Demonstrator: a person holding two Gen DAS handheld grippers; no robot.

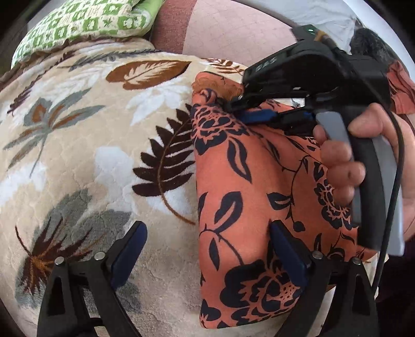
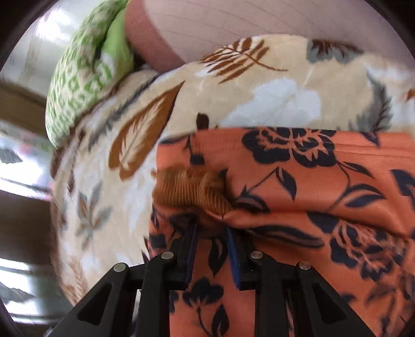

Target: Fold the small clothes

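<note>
Garment point(image 1: 249, 207): small piece of orange cloth printed with dark navy flowers, leaves and thin vine stems. Weave looks thin and smooth; surface soft-creased, not flat. One ribbed, tan-brown knit band point(image 2: 189, 191) is bunched at its upper edge, fine parallel ridges visible.

Position: garment lies on a plush blanket point(image 1: 90, 155), cream pile with brown, grey and white leaf motifs, faint quilt-like relief. Its left border runs as a fairly straight folded edge between the left gripper's two fingers.

Left gripper point(image 1: 207, 248): fingers spread wide, holding nothing. Left pad is over bare blanket; right pad sits over the orange cloth. Pads are dark blue, arms matte black plastic with metal pins.

Right gripper point(image 2: 211, 246): fingers drawn in to a narrow gap, with a pinch of orange cloth between the blue pads, just below the ribbed band. From the left wrist view, the same tips point(image 1: 233, 103) bite the raised top corner of the garment, cloth draping down from there. The right hand point(image 1: 345, 166) wraps the grey-and-black handle.

Beyond the fingers: green-and-white patterned pillow point(image 1: 85, 23), pinkish quilted surface point(image 1: 233, 33).
</note>
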